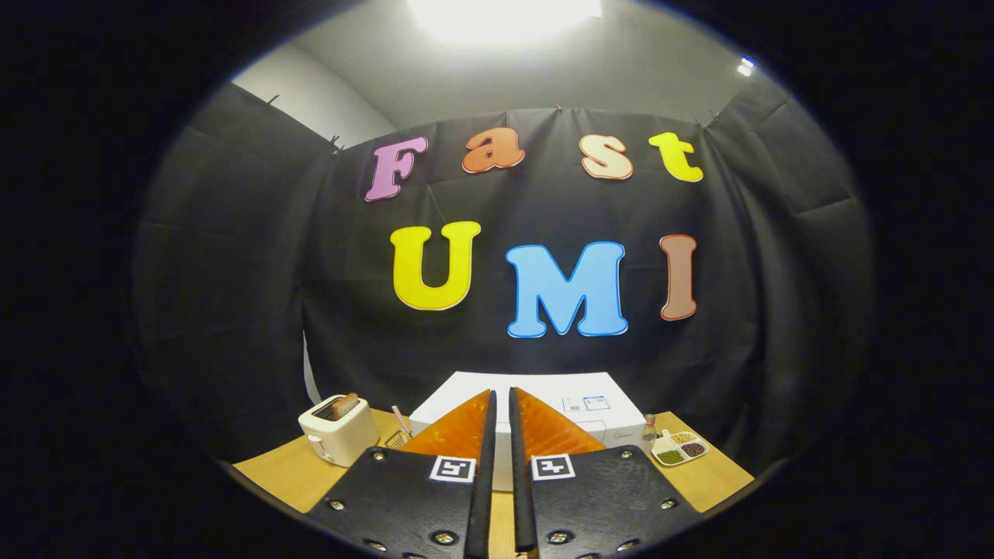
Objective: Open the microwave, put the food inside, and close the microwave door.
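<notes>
A white microwave stands on the wooden table, seen from above and behind my fingers; its top shows and its door front is mostly hidden by them. My gripper hangs high over the table in front of the microwave, its two fingers nearly together with only a narrow slit and nothing between them. A small white sectioned dish with green, brown and yellow food lies on the table to the right of the microwave.
A cream toaster with bread slices in it stands to the left of the microwave. A small wire holder with a striped stick sits between them. A little bottle stands by the dish. Black cloth walls close in the table.
</notes>
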Available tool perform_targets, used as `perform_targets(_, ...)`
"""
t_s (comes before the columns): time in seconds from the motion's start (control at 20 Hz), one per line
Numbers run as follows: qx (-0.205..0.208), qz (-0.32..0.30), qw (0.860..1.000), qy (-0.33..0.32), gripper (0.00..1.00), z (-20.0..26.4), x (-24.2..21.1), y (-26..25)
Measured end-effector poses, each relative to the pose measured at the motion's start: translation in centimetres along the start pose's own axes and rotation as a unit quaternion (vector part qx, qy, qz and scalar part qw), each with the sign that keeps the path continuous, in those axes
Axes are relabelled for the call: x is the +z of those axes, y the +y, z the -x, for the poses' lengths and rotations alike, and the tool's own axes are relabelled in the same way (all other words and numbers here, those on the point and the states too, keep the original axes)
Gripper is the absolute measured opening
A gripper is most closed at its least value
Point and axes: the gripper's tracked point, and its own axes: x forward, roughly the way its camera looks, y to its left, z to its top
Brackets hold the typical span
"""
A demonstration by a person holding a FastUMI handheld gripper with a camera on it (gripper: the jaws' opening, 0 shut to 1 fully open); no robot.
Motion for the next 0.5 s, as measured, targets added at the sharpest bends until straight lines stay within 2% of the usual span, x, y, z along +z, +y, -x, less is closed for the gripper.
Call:
perform_targets(0.15,-0.016,-0.002,1.000,-0.007,0.16,0.1,1.2,-0.1)
perform_targets(0.3,-0.035,-0.012,0.999,-0.013,0.84,-0.1,1.4,-0.5)
perform_targets(0.5,-0.054,-0.011,0.998,-0.016,0.94,-0.3,1.8,-1.4)
